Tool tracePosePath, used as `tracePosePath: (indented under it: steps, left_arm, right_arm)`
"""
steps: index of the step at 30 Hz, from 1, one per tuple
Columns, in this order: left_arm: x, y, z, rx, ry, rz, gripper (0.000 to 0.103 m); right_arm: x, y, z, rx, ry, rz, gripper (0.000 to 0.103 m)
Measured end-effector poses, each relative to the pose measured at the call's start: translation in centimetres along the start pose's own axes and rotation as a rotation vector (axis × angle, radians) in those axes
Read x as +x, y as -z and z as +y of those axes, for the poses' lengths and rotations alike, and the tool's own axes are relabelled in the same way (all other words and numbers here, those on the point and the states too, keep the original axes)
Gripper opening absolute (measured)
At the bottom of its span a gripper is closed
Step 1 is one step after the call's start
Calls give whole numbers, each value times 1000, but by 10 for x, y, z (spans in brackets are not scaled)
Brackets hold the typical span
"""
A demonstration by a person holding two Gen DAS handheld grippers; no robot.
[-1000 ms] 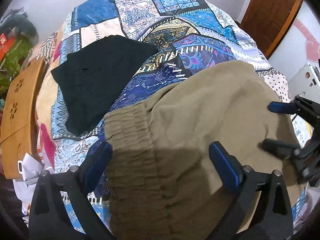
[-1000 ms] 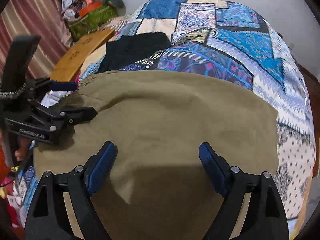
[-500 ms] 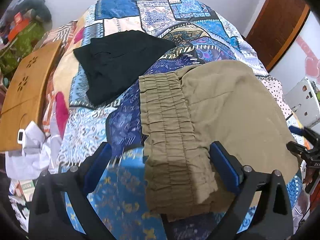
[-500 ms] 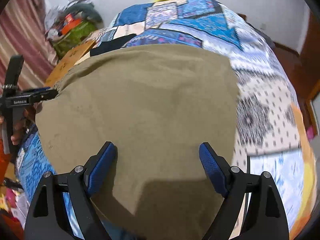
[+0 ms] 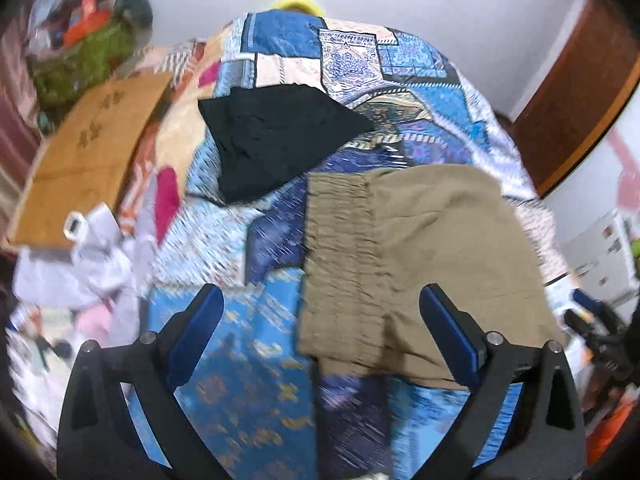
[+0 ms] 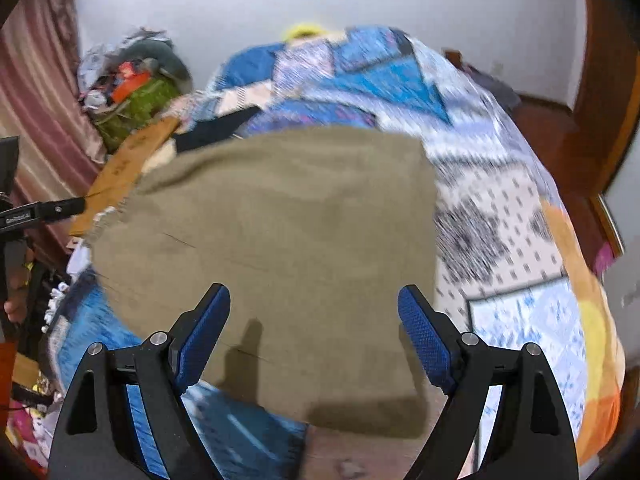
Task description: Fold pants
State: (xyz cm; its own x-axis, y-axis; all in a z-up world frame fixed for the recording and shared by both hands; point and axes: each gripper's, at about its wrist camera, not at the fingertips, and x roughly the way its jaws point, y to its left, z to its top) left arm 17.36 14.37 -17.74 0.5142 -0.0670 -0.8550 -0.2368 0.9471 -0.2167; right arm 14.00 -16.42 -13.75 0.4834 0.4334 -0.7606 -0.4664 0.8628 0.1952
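Folded olive-khaki cotton pants (image 5: 404, 264) flat on patchwork blue quilt (image 5: 256, 364), beside black folded garment (image 5: 276, 136); left gripper (image 5: 320, 338) and right gripper (image 6: 314, 330) jaws apart, empty; risk: overhanging near edge slipping, fold loosening.

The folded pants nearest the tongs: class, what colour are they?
Olive-khaki, plain with no pattern. The pants show best in the left wrist view, gathered waistband included.
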Motion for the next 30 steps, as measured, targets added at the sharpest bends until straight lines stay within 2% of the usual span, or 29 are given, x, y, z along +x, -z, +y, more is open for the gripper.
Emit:
tracePosePath:
  steps: [4, 8, 11, 15, 21, 24, 26, 28, 30]
  left_arm:
    - [1, 14, 0, -78, 91, 62, 100]
    - [8, 34, -4, -103, 156, 136, 100]
    - [13, 43, -3, -129, 211, 186, 100]
    - [25, 51, -3, -192, 335, 262, 100]
    - [44, 40, -9, -264, 417, 287, 100]
    - [52, 30, -9, -304, 456, 272, 99]
    - [56, 26, -9, -312, 448, 256, 89]
    - [59, 21, -8, -303, 384, 233, 62]
    - [60, 18, -6, -305, 317, 200, 46]
  right_arm:
    - [11, -3, 34, -89, -31, -16, 84]
    - [35, 2, 53, -149, -23, 45, 84]
    - [54, 7, 53, -152, -19, 115, 84]
    - [54, 10, 45, -115, -58, 122, 84]
    - [53, 15, 50, -119, -55, 105, 84]
    - [52, 16, 49, -109, -63, 104, 84]
    - [52, 17, 49, -112, -61, 103, 84]
    - [52, 17, 49, -117, -61, 105, 84]
    - [52, 16, 48, -118, -64, 107, 84]
